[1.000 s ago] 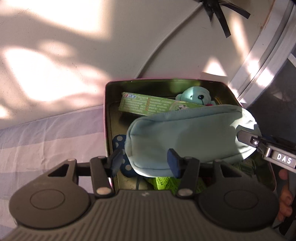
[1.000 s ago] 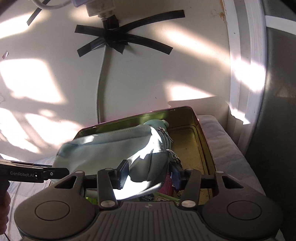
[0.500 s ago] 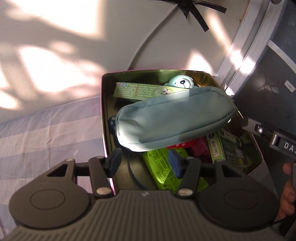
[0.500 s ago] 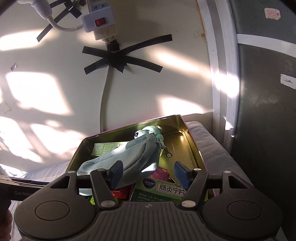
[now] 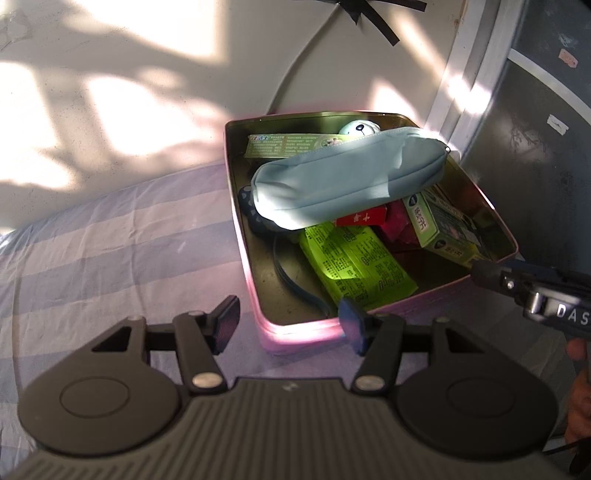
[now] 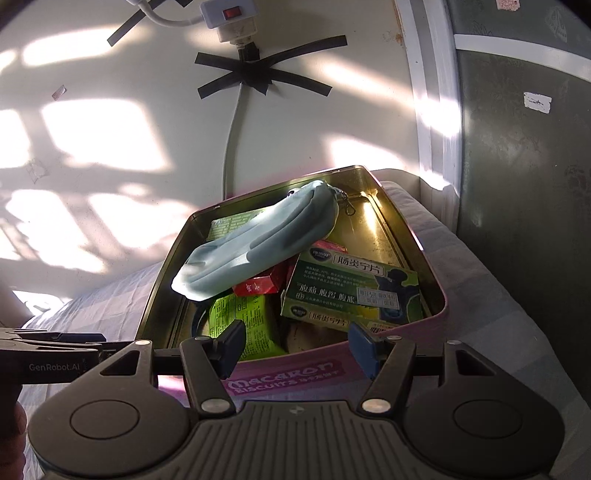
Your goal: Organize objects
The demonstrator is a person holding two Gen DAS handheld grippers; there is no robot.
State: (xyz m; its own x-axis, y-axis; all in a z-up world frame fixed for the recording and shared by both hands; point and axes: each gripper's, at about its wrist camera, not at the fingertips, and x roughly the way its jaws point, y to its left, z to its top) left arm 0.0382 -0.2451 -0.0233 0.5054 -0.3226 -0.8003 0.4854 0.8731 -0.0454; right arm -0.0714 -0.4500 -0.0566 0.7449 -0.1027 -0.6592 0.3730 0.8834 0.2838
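Observation:
A light blue zip pouch (image 5: 347, 177) (image 6: 258, 243) lies slanted on top of the things in an open pink biscuit tin (image 5: 236, 206) (image 6: 288, 380). Under it are a bright green packet (image 5: 351, 258), a small red box (image 5: 364, 218), a green medicine box (image 6: 351, 291), a long green box (image 5: 284, 144) and a pale plush toy (image 5: 358, 127). My left gripper (image 5: 290, 319) hangs before the tin's near corner; its jaws are opening with nothing between them. My right gripper (image 6: 297, 345) stands open and empty at the tin's near wall.
The tin rests on a purple striped sheet (image 5: 110, 240) against a sunlit wall. A white cable (image 6: 232, 140) taped to the wall runs up to a power strip (image 6: 229, 14). A dark panel with a white frame (image 6: 517, 184) stands close on the right.
Both grippers let go of the pouch and drew back from the tin. The pouch now lies in the tin, and more of its contents show.

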